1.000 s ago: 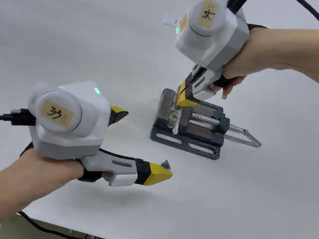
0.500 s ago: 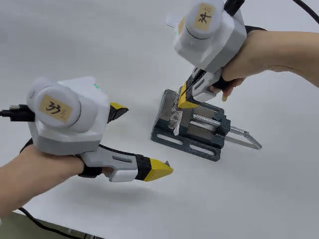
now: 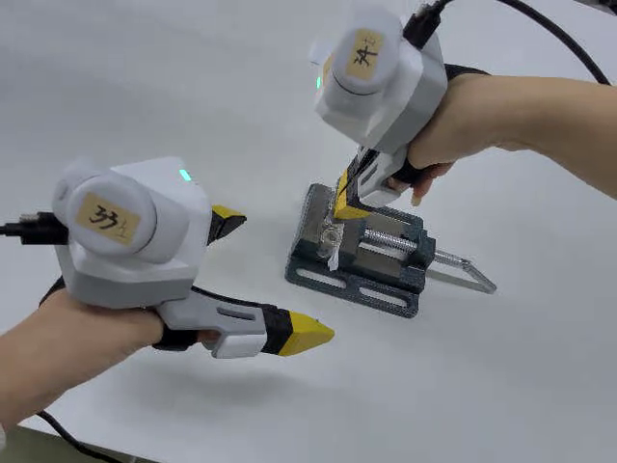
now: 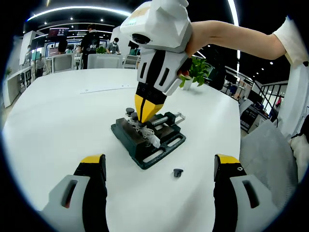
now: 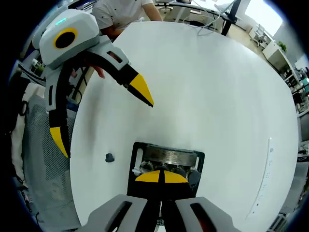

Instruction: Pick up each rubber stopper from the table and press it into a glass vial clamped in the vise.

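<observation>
The task seems to be in its middle part, as far as I can judge. One rubber stopper (image 4: 178,172) lies loose on the white table (image 3: 193,96); in the left gripper view it is at about 5 o'clock from the vise (image 3: 347,285), near its base and not touching it. So at least this one is left to be picked up and pressed in. The glass vial (image 3: 333,234) stands clamped between the vise's blocks. Whether it already carries a stopper I cannot tell, because the right gripper (image 3: 345,204) covers its mouth. This gripper points steeply down, its yellow tips pressed together directly over the vial. If something thin sits between them, it is too small to see. The hand holds it from 1 o'clock of the vise, wrist raised. The left gripper (image 3: 275,276) hovers at 8 o'clock of the vise, well apart from it and almost level, with jaws spread wide and nothing between them.
</observation>
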